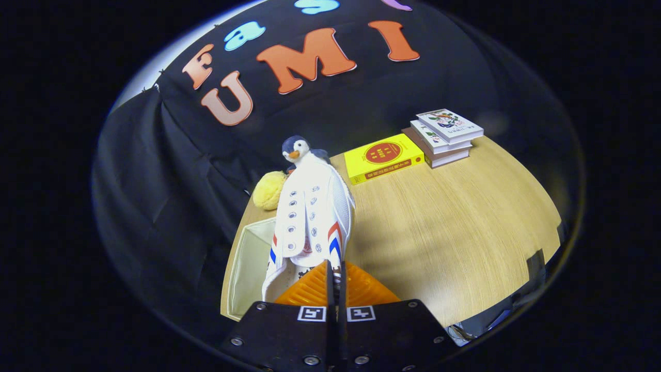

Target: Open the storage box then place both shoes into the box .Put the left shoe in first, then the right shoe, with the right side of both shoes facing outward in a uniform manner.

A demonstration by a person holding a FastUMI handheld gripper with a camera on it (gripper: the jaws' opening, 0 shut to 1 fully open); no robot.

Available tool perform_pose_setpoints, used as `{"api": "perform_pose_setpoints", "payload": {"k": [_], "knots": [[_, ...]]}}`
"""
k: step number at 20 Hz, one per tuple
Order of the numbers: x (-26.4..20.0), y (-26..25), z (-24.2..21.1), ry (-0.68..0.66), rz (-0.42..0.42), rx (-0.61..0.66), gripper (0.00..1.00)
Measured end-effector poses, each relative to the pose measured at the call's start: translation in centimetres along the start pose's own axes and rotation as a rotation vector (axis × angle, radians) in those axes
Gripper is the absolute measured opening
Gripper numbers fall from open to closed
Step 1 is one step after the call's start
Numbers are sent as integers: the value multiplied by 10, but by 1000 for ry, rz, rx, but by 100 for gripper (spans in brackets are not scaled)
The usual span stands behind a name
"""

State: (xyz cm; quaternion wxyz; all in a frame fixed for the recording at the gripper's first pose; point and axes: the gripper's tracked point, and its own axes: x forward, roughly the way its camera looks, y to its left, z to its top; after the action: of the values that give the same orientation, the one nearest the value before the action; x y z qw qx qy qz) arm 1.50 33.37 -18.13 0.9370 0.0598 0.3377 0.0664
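Observation:
A white shoe (312, 217) with red and blue stripes and empty lace eyelets hangs lifted above the table, toe pointing away from me. My gripper (335, 281) is shut on the shoe's heel collar, both fingers pressed close together on it. Just left of the shoe and below it lies the open storage box (250, 263), cream-coloured inside, at the table's left end. The shoe hides part of the box's right side.
A penguin plush toy (299, 149) and a yellow fluffy ball (269, 190) sit beyond the shoe at the table's back left. A yellow book (383, 157) and a stack of books (445, 135) lie at the back right. The wooden table (454, 227) stretches to the right.

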Motion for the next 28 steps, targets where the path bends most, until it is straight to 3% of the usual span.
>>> {"api": "perform_pose_setpoints", "payload": {"k": [5, 13, 20, 28], "knots": [[19, 40, -22, 28, -9, -63, 0], [49, 50, -58, 99, -98, -135, 0], [52, 49, -62, 97, -175, -223, 1], [59, 61, -76, 126, -150, -210, 1]]}}
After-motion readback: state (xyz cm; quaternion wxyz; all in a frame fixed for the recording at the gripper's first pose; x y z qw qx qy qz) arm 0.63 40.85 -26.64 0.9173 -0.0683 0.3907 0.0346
